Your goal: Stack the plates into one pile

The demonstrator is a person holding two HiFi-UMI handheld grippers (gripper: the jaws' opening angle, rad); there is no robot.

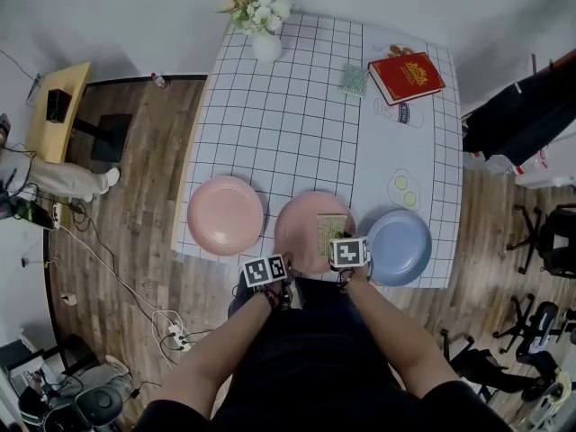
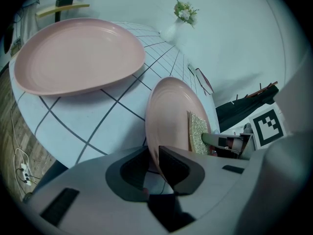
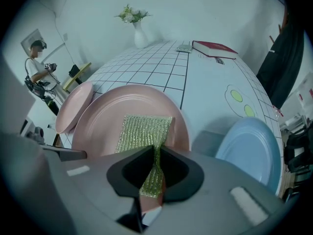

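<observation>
The left gripper's (image 2: 154, 166) jaws are clamped on the near rim of the round pink middle plate (image 2: 168, 114). The right gripper's (image 3: 155, 174) jaws pinch the near end of a glittery gold-green scouring cloth (image 3: 143, 130), which lies spread on that same plate.

The plate sits in the middle of a row of three along the near edge of a long table covered in a white cloth with a black grid (image 1: 288, 120). A second round pink plate (image 1: 225, 214) lies to its left and a round pale blue plate (image 1: 400, 246) to its right, each just beside it and none stacked.

The table's middle stretch is bare. At its far end stand a white vase of flowers (image 1: 265, 41), a small green square mat (image 1: 355, 80) and a red hardback book (image 1: 405, 77). Wooden floor (image 1: 135, 214) runs along both long sides, with a light wooden desk (image 1: 56, 106) and trailing cables to the left and dark chairs (image 1: 544, 237) to the right.
</observation>
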